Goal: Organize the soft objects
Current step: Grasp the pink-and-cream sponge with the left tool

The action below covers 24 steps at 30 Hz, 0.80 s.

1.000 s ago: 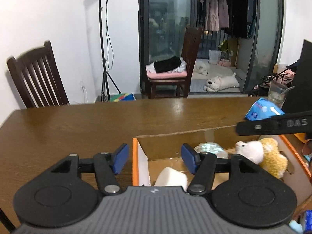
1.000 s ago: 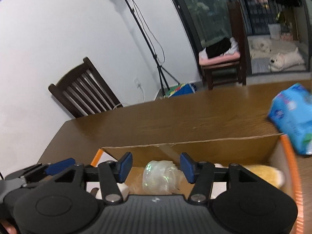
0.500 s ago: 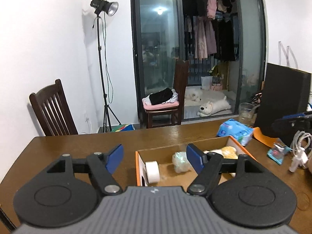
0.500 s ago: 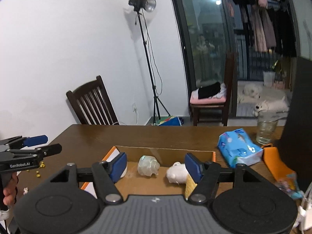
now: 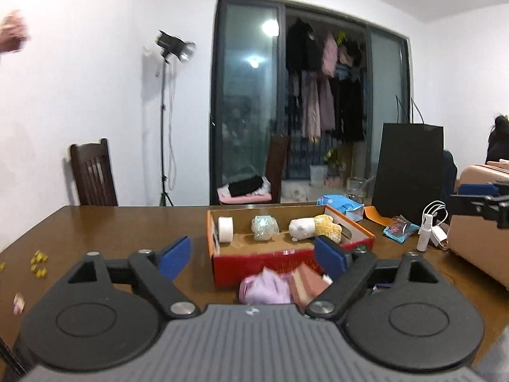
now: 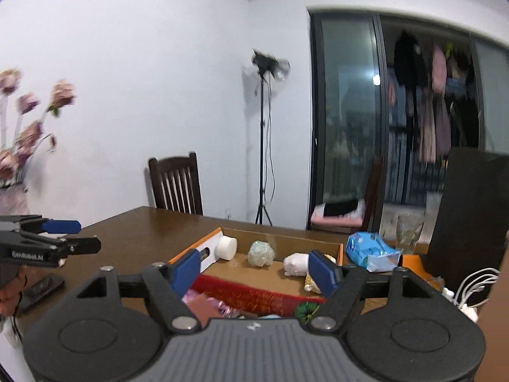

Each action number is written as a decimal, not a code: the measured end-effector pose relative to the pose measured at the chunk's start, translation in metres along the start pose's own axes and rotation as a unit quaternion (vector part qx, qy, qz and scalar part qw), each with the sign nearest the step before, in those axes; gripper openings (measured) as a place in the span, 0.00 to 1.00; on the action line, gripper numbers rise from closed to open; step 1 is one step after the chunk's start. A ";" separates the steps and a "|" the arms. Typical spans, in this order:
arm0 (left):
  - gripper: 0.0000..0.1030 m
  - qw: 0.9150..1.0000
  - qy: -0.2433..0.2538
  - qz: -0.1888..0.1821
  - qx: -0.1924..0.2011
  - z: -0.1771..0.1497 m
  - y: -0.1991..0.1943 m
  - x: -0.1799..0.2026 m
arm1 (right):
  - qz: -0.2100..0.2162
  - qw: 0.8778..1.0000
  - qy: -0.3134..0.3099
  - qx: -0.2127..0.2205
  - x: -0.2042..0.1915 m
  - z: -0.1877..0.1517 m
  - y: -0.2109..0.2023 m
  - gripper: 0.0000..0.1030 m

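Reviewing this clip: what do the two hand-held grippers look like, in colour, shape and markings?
Both match: the left hand-held gripper and the right hand-held gripper have a ribbed grey body, two round black discs, black angular fingers with silver pivot screws and blue pads. White "GenRobot.AI" lettering marks the left one's side.

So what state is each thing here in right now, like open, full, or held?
Left gripper: jaws opening, nothing held.
Right gripper: jaws opening, nothing held.
Cardboard box: open-topped, partly filled.
White plush: lying in box.
Tape roll: on edge in box.
Glass: upright.
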<state>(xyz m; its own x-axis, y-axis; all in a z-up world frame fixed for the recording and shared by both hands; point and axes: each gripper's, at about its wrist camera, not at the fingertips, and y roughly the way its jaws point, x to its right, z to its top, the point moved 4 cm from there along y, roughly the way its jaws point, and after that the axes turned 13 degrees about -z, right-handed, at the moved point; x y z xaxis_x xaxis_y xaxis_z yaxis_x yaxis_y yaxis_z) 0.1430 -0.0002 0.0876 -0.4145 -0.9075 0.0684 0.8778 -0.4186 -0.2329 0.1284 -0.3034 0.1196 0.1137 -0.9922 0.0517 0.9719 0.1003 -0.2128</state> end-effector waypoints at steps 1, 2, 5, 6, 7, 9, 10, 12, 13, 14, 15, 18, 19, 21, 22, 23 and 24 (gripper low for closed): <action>0.89 1.000 -0.004 0.001 0.005 -0.012 -0.011 0.003 | -0.005 1.000 0.002 0.009 -0.004 -0.014 -0.015 0.79; 0.91 1.000 -0.016 0.002 0.007 -0.026 -0.020 0.005 | -0.007 1.000 0.004 0.010 -0.008 -0.027 -0.027 0.79; 0.91 0.998 -0.049 -0.003 -0.031 -0.061 -0.025 0.007 | -0.005 0.999 0.043 -0.010 -0.014 -0.064 -0.046 0.79; 0.91 0.998 -0.048 -0.002 -0.049 -0.070 -0.023 0.008 | -0.003 0.998 0.065 -0.021 -0.013 -0.075 -0.049 0.80; 0.91 0.997 -0.042 0.000 -0.063 -0.077 -0.019 0.010 | 0.002 0.996 0.077 -0.036 -0.013 -0.084 -0.049 0.79; 0.91 0.997 -0.029 0.012 -0.072 -0.078 -0.013 0.008 | -0.002 0.996 0.069 -0.059 -0.016 -0.095 -0.044 0.79; 0.91 0.997 -0.027 0.016 -0.068 -0.077 -0.011 0.008 | -0.012 0.996 0.062 -0.062 -0.018 -0.097 -0.039 0.79; 0.91 0.998 -0.035 0.013 -0.059 -0.075 -0.009 0.006 | -0.023 0.996 0.066 -0.064 -0.015 -0.099 -0.033 0.79; 0.91 0.997 -0.042 0.006 -0.057 -0.075 -0.006 0.006 | -0.021 0.995 0.075 -0.064 -0.013 -0.099 -0.030 0.79; 0.91 0.997 -0.046 0.002 -0.059 -0.075 -0.002 0.005 | -0.019 0.994 0.081 -0.064 -0.012 -0.102 -0.026 0.79; 0.91 0.997 -0.046 -0.002 -0.063 -0.075 0.004 0.004 | -0.018 0.994 0.084 -0.065 -0.012 -0.104 -0.021 0.79; 0.79 0.997 -0.039 -0.003 -0.068 -0.073 0.027 0.006 | -0.025 0.993 0.087 -0.076 -0.010 -0.108 0.008 0.67; 0.69 0.997 -0.038 -0.010 -0.068 -0.070 0.037 0.006 | -0.026 0.992 0.087 -0.086 -0.009 -0.110 0.021 0.62; 0.60 0.996 -0.042 -0.037 -0.069 -0.063 0.055 0.007 | -0.025 0.991 0.090 -0.099 -0.009 -0.113 0.045 0.54; 0.58 0.995 -0.047 -0.050 -0.070 -0.058 0.066 0.007 | -0.024 0.990 0.091 -0.102 -0.008 -0.113 0.055 0.50; 0.57 0.995 -0.049 -0.057 -0.072 -0.053 0.076 0.007 | -0.020 0.990 0.093 -0.105 -0.008 -0.112 0.067 0.46; 0.57 0.994 -0.048 -0.064 -0.074 -0.049 0.089 0.006 | -0.014 0.989 0.096 -0.108 -0.009 -0.110 0.078 0.44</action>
<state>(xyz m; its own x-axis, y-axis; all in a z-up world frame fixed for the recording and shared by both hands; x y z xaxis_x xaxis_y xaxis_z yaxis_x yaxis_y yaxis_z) 0.2063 -0.0413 0.0197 -0.4893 -0.8496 0.1968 0.7719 -0.5270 -0.3556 0.1807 -0.2953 -0.0052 0.0254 -0.9924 -0.1205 0.9054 0.0740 -0.4181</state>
